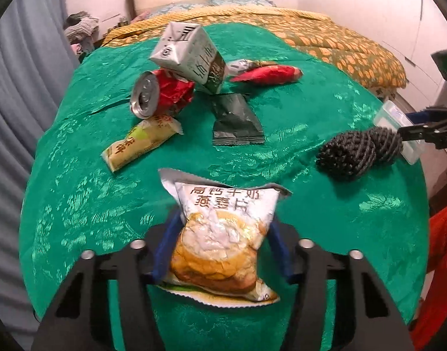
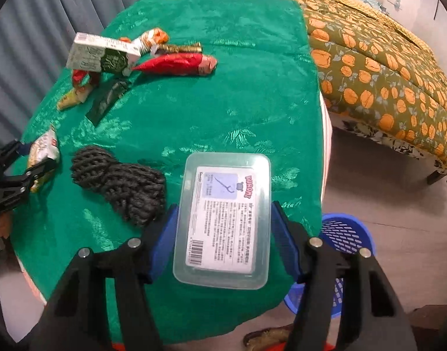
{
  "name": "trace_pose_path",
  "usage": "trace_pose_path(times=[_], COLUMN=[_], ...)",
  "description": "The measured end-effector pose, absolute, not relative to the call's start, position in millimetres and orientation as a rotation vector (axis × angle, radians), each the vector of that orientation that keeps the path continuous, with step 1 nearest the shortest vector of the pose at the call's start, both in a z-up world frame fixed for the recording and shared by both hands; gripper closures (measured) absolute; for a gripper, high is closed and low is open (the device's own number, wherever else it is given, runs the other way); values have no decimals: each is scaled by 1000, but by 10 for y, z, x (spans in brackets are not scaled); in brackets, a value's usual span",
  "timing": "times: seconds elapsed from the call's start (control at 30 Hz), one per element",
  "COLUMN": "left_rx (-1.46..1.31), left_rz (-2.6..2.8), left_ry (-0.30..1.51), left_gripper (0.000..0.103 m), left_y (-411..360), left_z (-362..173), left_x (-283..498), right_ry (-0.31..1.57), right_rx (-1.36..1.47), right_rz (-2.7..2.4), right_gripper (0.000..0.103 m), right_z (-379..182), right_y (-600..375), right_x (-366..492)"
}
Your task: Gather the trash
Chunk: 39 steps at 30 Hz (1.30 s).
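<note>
My left gripper (image 1: 222,237) is shut on a white and yellow oat snack bag (image 1: 223,234) above the green cloth (image 1: 281,175); the bag also shows in the right wrist view (image 2: 43,153). My right gripper (image 2: 223,234) is shut on a clear plastic box (image 2: 224,219) with a printed label, held over the table's right edge; the box also shows in the left wrist view (image 1: 398,128). More trash lies at the far side: a crushed red can (image 1: 159,93), a grey carton (image 1: 191,52), a yellow wrapper (image 1: 141,143), a dark green wrapper (image 1: 235,120) and a red wrapper (image 1: 270,74).
A black knitted bundle (image 2: 121,181) lies on the cloth between the grippers. A blue perforated basket (image 2: 344,251) stands on the floor below the table's right edge. A bed with an orange-patterned quilt (image 2: 384,67) lies beyond. Grey curtains (image 1: 15,87) hang at the left.
</note>
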<state>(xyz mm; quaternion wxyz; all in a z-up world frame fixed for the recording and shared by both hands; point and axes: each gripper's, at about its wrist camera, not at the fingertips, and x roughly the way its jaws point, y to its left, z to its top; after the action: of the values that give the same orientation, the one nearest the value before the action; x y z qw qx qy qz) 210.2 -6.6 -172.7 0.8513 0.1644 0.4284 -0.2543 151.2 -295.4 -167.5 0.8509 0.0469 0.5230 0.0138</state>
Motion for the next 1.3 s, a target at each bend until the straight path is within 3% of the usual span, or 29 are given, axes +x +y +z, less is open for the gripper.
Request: trace_pose_path(times=[0.2, 0.47, 0.87, 1.07, 1.3], left_rx=[258, 191, 169, 230, 307], left_rz=[-482, -491, -765, -915, -967], left_ry=[894, 856, 808, 844, 952], left_gripper=[63, 64, 64, 64, 64], left_y=[10, -106, -1369, -2401, -3488], left_z=[-1647, -1386, -881, -1093, -1809], left_x=[1979, 1647, 932, 567, 441], right_ry=[1007, 918, 803, 839, 927], right_rx=[186, 325, 384, 400, 438], right_rz=[55, 111, 75, -39, -154], right_gripper=[42, 42, 42, 42, 42], right_z=[-1521, -1361, -1012, -1231, -1791], right_y=[-3034, -3114, -3777, -4477, -5241], right_x=[1393, 1264, 781, 475, 297])
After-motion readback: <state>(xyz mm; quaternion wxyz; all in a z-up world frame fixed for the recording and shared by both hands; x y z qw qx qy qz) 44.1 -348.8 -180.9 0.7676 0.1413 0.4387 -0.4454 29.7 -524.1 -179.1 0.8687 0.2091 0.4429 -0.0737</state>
